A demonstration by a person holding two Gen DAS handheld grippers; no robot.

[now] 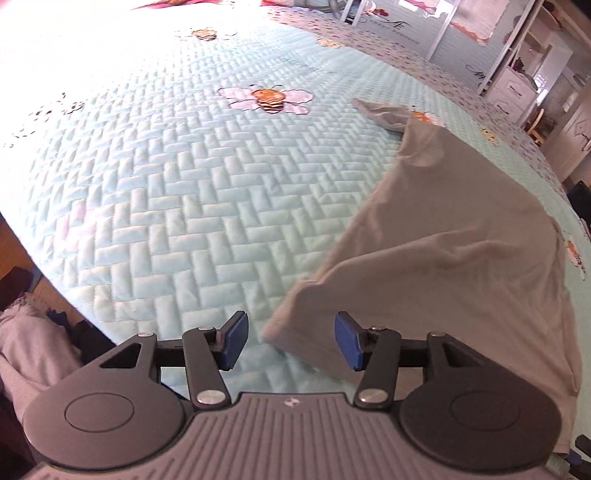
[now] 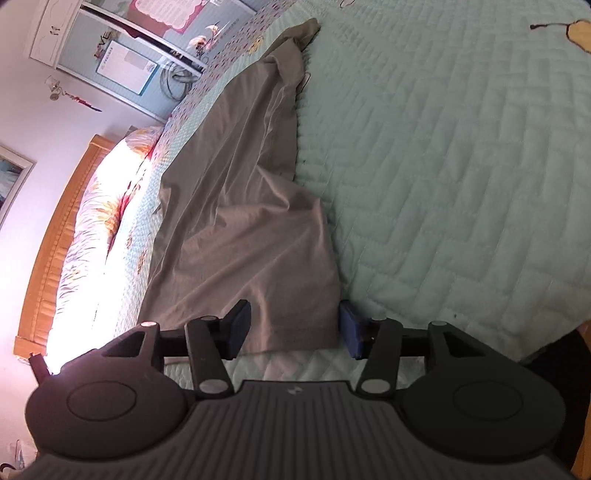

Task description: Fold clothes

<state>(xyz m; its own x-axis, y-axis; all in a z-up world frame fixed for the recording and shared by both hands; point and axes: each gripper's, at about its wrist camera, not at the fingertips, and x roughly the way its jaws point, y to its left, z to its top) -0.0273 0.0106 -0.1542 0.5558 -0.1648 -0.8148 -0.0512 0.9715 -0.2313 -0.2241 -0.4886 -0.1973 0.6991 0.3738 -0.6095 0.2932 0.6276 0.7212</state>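
Bedroom: bed under mint herringbone-quilted cover, embroidered bee; smooth grey garment rumpled along one edge. Left gripper, right gripper: jaws apart, nothing clamped.

A bed with a pale green quilted bee-patterned cover, a grey garment lying at the frame's right.

Count from my two claws: one grey garment, seen in both views, right of frame on my left camera, centre-left on my right camera. One quilt under it. Bee patches on the quilt: one full bee upper centre of the left view, another near the top, partly washed out. One wooden headboard, left edge of the right view.
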